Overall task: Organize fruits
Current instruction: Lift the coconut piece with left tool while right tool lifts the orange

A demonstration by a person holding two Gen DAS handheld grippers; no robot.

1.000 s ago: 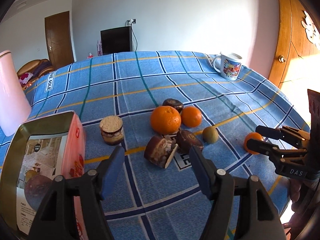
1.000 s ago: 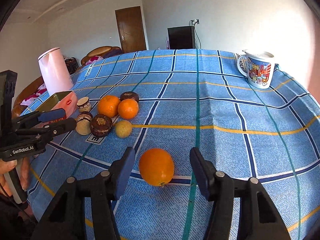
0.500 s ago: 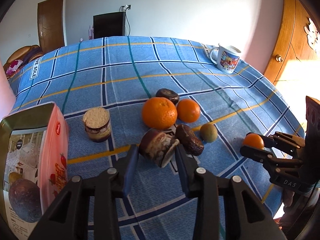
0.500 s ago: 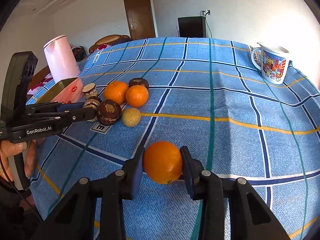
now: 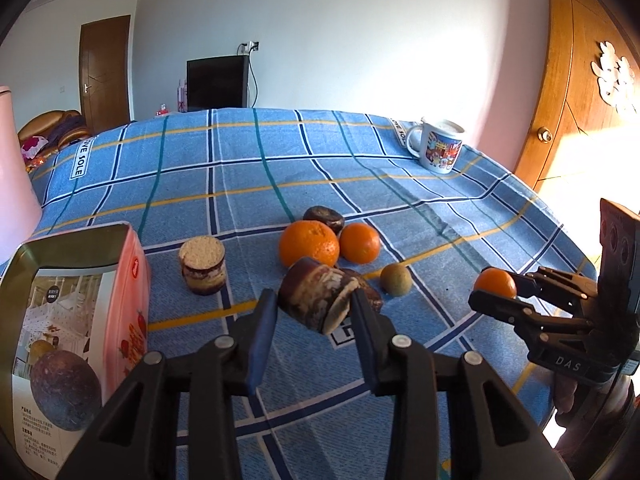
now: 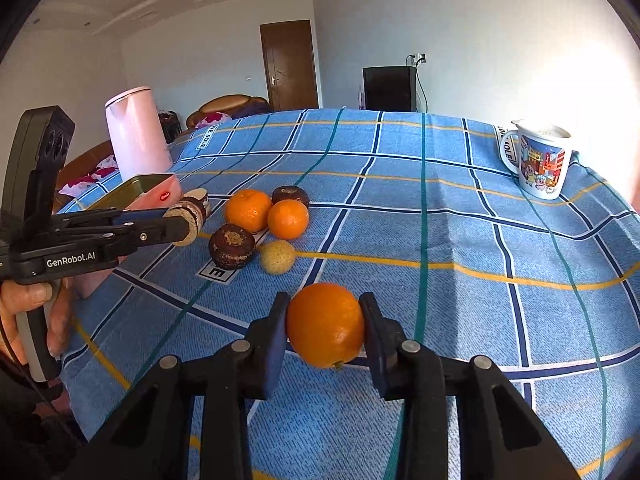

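My left gripper is shut on a brown cut fruit piece with a pale cut face, tilted between the pads. From the right wrist view, that left gripper holds the piece just above the cloth. My right gripper is shut on an orange near the table's front. In the left wrist view the right gripper shows at the right with the orange. Two oranges, dark brown fruits and a small yellow-green fruit lie mid-table.
An open pink tin stands at the left with a dark round fruit in it. Another cut brown piece stands beside it. A pink kettle is at the far left, a printed mug at the far right.
Both grippers' jaws have closed: the left onto the brown cut fruit piece, the right onto the orange. Neither hand has moved far.
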